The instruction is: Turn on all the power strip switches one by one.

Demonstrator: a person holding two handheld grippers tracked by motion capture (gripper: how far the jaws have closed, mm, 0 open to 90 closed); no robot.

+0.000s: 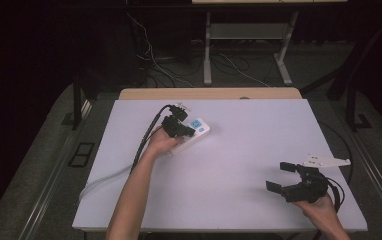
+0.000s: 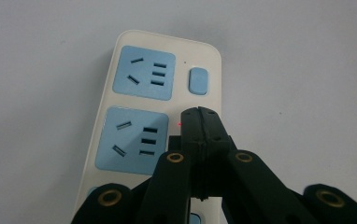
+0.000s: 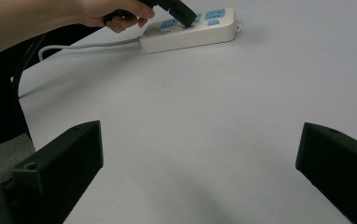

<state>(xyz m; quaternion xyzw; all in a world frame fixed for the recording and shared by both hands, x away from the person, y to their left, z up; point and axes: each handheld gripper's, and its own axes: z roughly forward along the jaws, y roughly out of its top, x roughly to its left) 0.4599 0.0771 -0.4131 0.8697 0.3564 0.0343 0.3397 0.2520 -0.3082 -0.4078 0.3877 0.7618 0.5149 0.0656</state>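
Note:
A white power strip (image 1: 199, 131) with blue sockets lies on the white tabletop at the back left. My left gripper (image 1: 183, 131) is shut with nothing between its jaws. In the left gripper view its tips (image 2: 200, 117) sit over the strip (image 2: 120, 98), just right of the second socket (image 2: 134, 140) and below a blue switch (image 2: 198, 80). A tiny red dot (image 2: 180, 124) shows beside the tips. Whether they touch the strip is unclear. My right gripper (image 1: 279, 176) hovers open at the front right, its fingers (image 3: 60, 163) wide apart and nothing between them.
The strip's grey cord (image 1: 104, 179) runs off the tabletop's (image 1: 239, 165) left edge. In the right gripper view the strip (image 3: 190, 30) lies far ahead with the other hand (image 3: 106, 14) over it. A wooden edge (image 1: 209, 93) borders the back, with stand legs and floor cables beyond.

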